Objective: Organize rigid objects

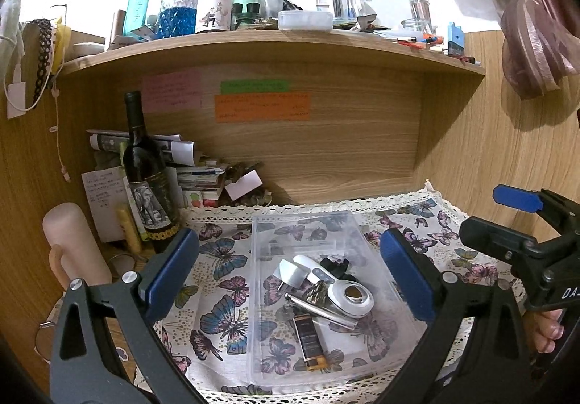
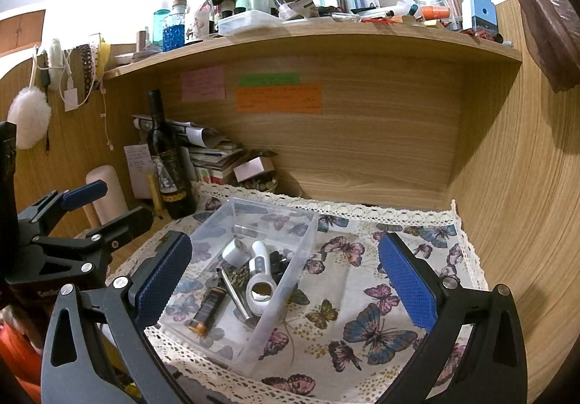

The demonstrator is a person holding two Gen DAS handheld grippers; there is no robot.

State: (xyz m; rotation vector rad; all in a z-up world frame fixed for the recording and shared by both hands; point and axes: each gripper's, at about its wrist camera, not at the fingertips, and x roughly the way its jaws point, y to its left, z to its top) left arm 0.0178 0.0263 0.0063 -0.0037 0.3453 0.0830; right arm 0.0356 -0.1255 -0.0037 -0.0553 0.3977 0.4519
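Note:
A clear plastic bin (image 1: pixel 261 349) (image 2: pixel 290 270) sits on the butterfly cloth. In it lie a white handheld device with a round lens (image 1: pixel 348 295) (image 2: pixel 259 290), a white plug adapter (image 1: pixel 290 273) (image 2: pixel 235 252), a metal rod (image 1: pixel 319 309) (image 2: pixel 235 295), a dark tube with an orange end (image 1: pixel 308 342) (image 2: pixel 208 309) and a black item (image 1: pixel 335 264). My left gripper (image 1: pixel 290 280) is open and empty, above the bin. My right gripper (image 2: pixel 286 277) is open and empty, over the bin's right wall. It also shows in the left wrist view (image 1: pixel 507 219).
A dark wine bottle (image 1: pixel 145 172) (image 2: pixel 168 157) and a pink cylinder (image 1: pixel 72 244) stand at the left with stacked papers (image 1: pixel 195 172). A wooden shelf (image 1: pixel 275 41) crowded with bottles hangs above. Wood panels close the back and right. The cloth (image 2: pixel 380 295) lies bare right of the bin.

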